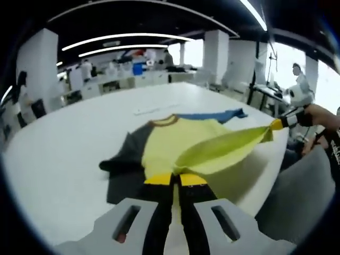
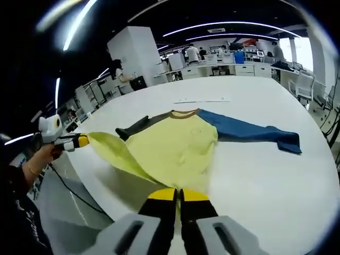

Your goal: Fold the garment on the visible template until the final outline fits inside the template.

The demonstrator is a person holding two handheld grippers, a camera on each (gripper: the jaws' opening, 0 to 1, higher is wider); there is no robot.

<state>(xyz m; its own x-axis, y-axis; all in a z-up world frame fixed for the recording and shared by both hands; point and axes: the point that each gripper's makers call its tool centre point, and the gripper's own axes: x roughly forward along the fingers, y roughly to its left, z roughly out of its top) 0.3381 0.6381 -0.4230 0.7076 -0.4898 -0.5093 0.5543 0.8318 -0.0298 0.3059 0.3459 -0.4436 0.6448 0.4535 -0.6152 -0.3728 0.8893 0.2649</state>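
Now the shirt (image 2: 178, 143) lies on the white desk (image 2: 265, 180), its blue sleeve (image 2: 249, 132) spread flat to the right and its dark sleeve (image 1: 125, 154) on the left. Both tools, left (image 1: 174, 180) and right (image 2: 178, 195), are clamped on the yellow hem, each lifting a corner off the desk at the near edge.

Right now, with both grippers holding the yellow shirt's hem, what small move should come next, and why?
Probably carry both hem corners forward toward the collar. The left gripper and the right gripper each pinch the hem of the shirt, lifted off the table, while the blue sleeve lies spread out.
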